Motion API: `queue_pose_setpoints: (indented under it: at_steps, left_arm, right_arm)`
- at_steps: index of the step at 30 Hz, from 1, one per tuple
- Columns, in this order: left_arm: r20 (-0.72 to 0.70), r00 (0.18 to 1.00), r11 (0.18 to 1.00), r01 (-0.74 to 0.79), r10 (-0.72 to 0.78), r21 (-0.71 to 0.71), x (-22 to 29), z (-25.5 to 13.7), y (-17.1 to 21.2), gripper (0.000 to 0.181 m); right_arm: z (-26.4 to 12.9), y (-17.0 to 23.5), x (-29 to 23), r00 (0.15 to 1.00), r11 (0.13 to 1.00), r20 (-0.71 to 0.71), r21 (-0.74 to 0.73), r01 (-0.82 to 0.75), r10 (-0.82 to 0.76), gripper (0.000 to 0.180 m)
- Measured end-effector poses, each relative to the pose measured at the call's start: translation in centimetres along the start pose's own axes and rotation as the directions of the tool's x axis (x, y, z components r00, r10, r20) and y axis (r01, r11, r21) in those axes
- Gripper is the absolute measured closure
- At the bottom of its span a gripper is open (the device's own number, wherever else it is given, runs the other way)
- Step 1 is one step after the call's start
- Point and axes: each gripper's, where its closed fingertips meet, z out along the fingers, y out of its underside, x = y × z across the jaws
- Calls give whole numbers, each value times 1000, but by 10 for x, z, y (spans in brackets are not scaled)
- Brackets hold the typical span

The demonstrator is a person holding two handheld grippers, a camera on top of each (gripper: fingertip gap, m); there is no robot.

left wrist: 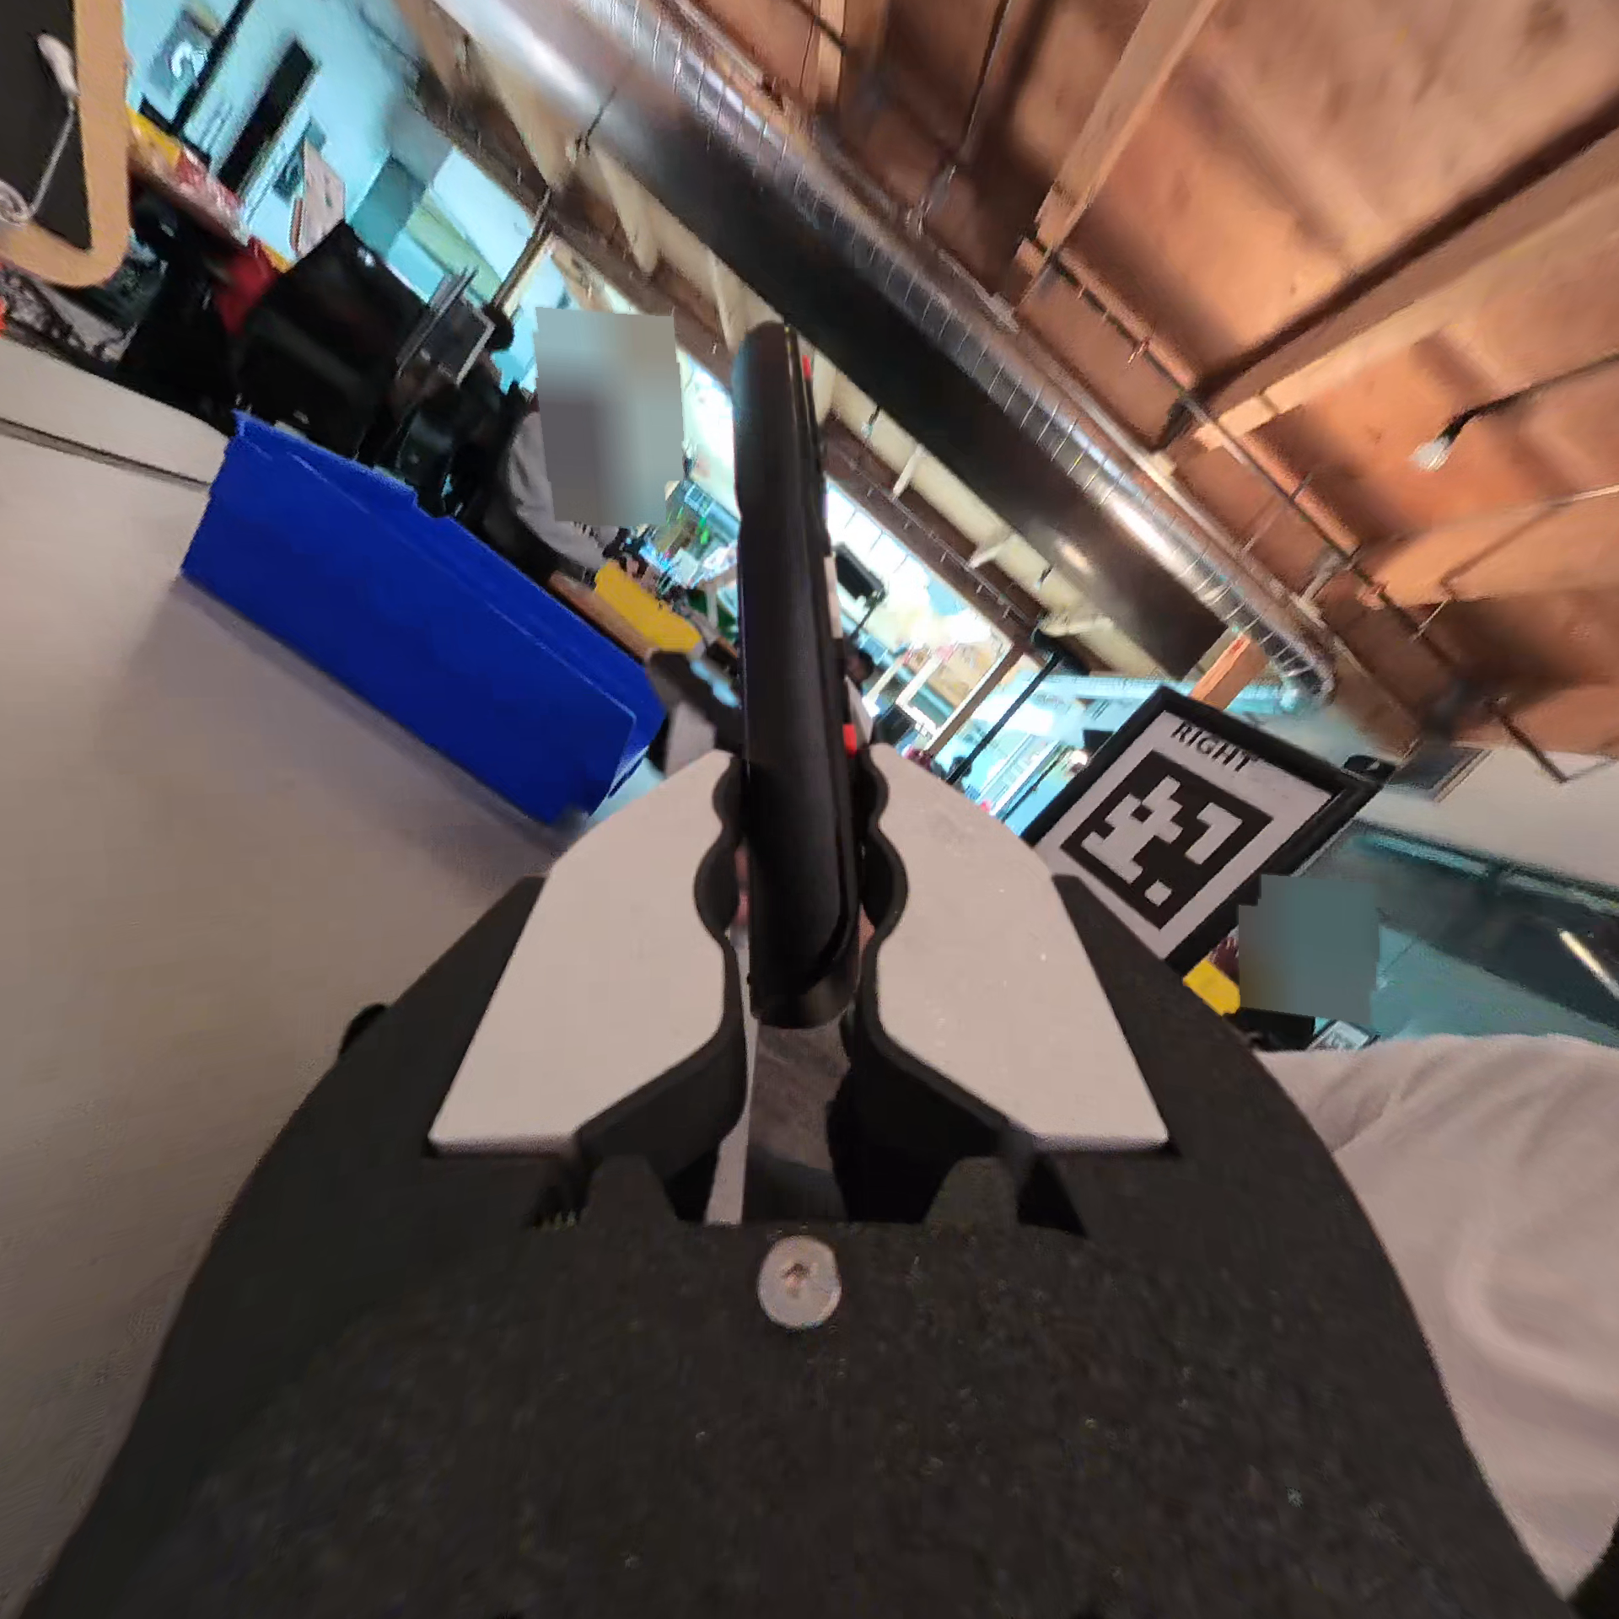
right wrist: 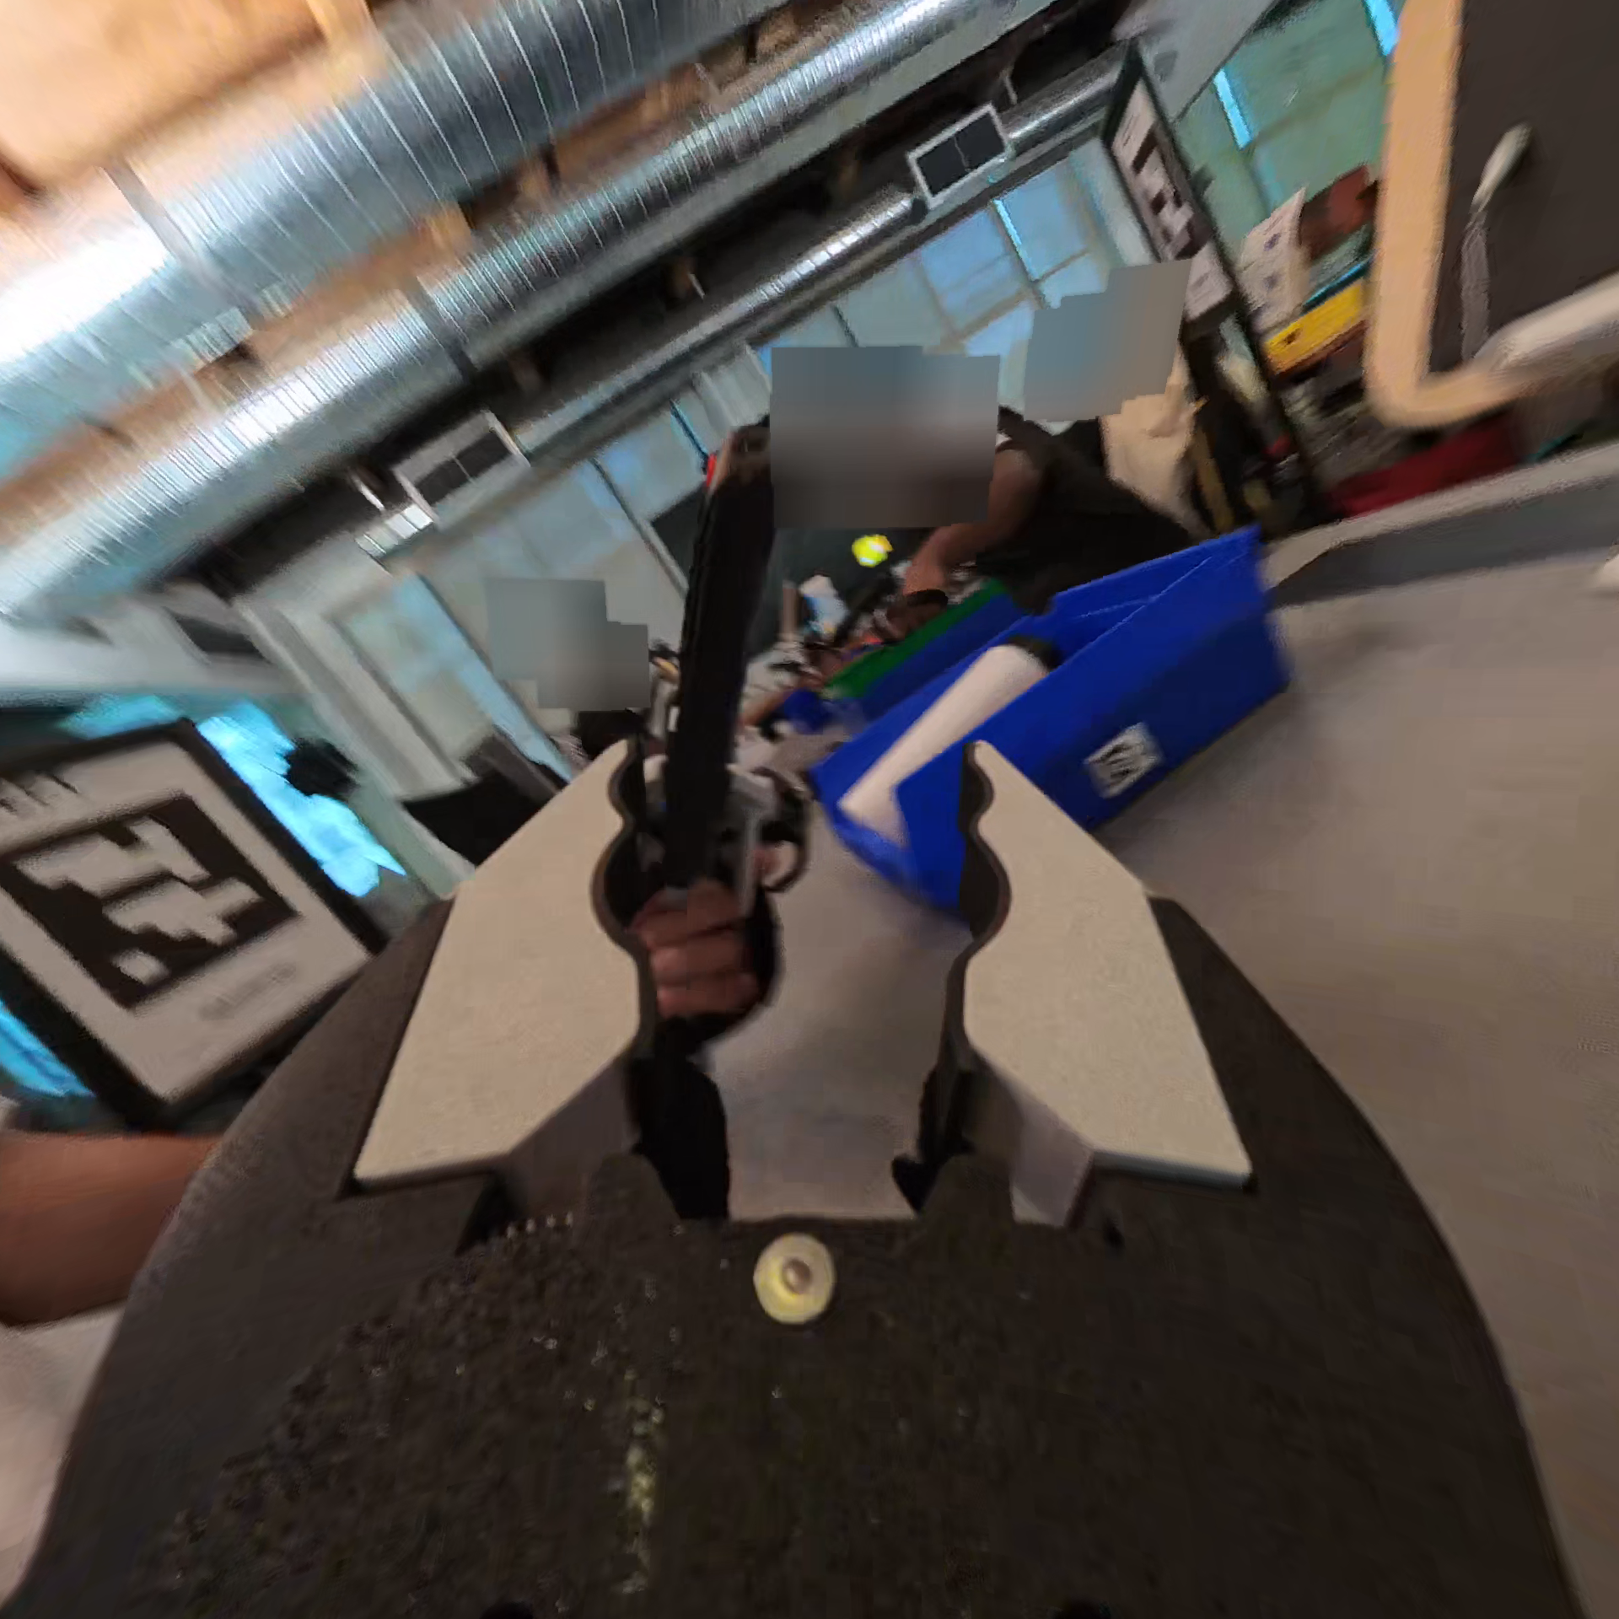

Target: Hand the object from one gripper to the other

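My left gripper (left wrist: 795,760) is shut on a long black remote-like object (left wrist: 784,569) with small red marks on its edge. It holds the object upright by the lower end, raised above the table. In the right wrist view my right gripper (right wrist: 802,749) is open and empty. The same black object (right wrist: 714,666) stands upright just past it, close to its left finger. A hand (right wrist: 701,955) shows under the object. This view is blurred, so I cannot tell whether the fingers touch the object.
A blue bin (left wrist: 394,613) sits on the grey table (left wrist: 131,876). In the right wrist view the bin (right wrist: 1139,701) holds a white roll (right wrist: 946,727). Marker plates (left wrist: 1174,832) (right wrist: 149,894) stand beside the grippers. People work at benches behind. The left gripper's tips are roughly 12 centimetres from the right gripper's.
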Motion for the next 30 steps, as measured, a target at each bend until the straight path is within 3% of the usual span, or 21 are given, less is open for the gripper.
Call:
queue_pose_setpoints:
  at_steps: [5, 6, 7, 8, 13, 15, 18, 20, 23, 25, 30]
  left_arm:
    - [-4, 1000, 1000, -4, 4, 8, 5, 28, 23, 158]
    - [2, 1000, 1000, -1, 1, 6, 4, 32, 27, 158]
    - [27, 1000, 1000, -1, 1, 11, -1, 33, 28, 158]
    - [41, 999, 1000, 0, -1, 11, -4, 33, 30, 158]
    - [67, 995, 993, -72, 79, -95, -10, 34, 43, 157]
    - [105, 981, 981, -146, 160, -131, -13, 31, 40, 146]
    - [137, 953, 949, -241, 271, -202, -15, 18, 30, 117]
    - [126, 943, 925, -265, 307, -272, -13, 7, 26, 114]
    - [102, 966, 922, -191, 237, -338, -8, 0, 27, 116]
    - [96, 976, 910, -144, 195, -388, -8, 2, 35, 120]
    - [72, 979, 852, -127, 189, -508, -7, 11, 67, 125]
  right_arm:
    - [48, 34, -22, 964, 967, 106, 49, -248, 242, 112]
    - [49, 31, -24, 961, 963, 129, 78, -256, 245, 125]
    - [48, 28, -27, 957, 962, 164, 100, -256, 238, 150]
    - [47, 29, -26, 958, 963, 159, 89, -253, 237, 155]
    - [36, 37, -22, 981, 987, 103, -15, -162, 163, 157]
    - [30, 36, -20, 984, 988, 95, -47, -150, 154, 157]
    - [16, 51, -19, 985, 962, 90, -248, -118, 144, 157]
    - [2, 75, -23, 982, 891, 113, -446, -87, 152, 157]
    - [-15, 114, -31, 981, 766, 168, -642, 34, 98, 156]
    - [-14, 131, -37, 977, 716, 189, -695, 63, 97, 156]
    - [-4, 145, -51, 967, 697, 230, -712, 88, 113, 156]
